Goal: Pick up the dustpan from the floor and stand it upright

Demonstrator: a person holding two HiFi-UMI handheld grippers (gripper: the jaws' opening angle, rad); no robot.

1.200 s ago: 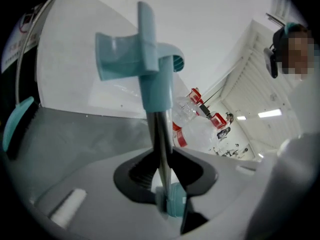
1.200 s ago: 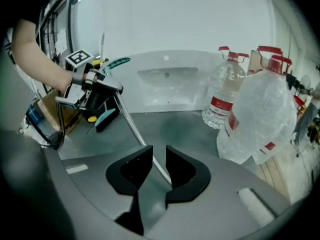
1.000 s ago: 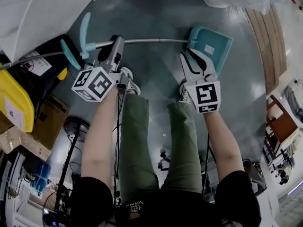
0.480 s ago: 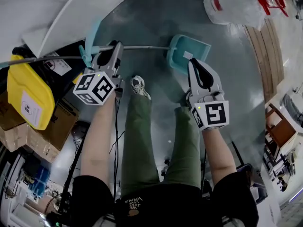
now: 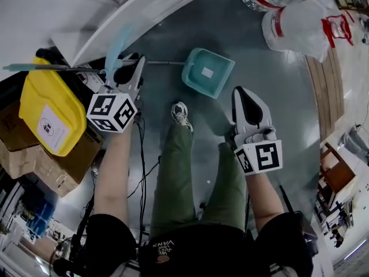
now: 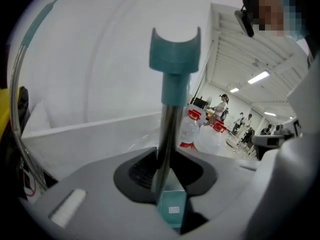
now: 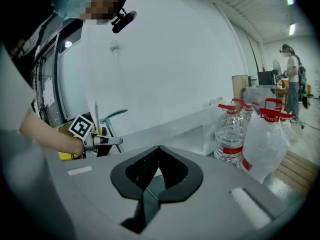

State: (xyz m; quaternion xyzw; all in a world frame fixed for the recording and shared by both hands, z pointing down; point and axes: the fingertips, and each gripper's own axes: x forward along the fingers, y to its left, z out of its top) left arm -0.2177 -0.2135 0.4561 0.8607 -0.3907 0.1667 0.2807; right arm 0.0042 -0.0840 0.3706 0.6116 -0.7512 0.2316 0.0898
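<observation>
The teal dustpan (image 5: 206, 72) has a long metal handle (image 5: 164, 63) that runs left into my left gripper (image 5: 134, 62), which is shut on the handle. In the left gripper view the handle (image 6: 169, 129) stands upright between the jaws of that gripper (image 6: 167, 169). Its teal clip end (image 6: 175, 51) is above and the pan (image 6: 172, 209) below. Whether the pan touches the floor I cannot tell. My right gripper (image 5: 242, 92) is to the right of the pan and apart from it. In the right gripper view, the right gripper (image 7: 158, 156) is shut with nothing between its pads.
A yellow bin (image 5: 49, 114) and cardboard boxes (image 5: 40, 166) crowd the left side. A white ledge (image 5: 144, 7) runs along the back. Water bottles and plastic bags (image 5: 300, 19) stand at the back right beside wooden boards (image 5: 328, 79). The person's shoe (image 5: 180, 113) is below the pan.
Both grippers have risen. The dustpan has come up with the left gripper, its pan swinging left. The right gripper has drawn away from the pan and its jaws have gone from open to shut.
</observation>
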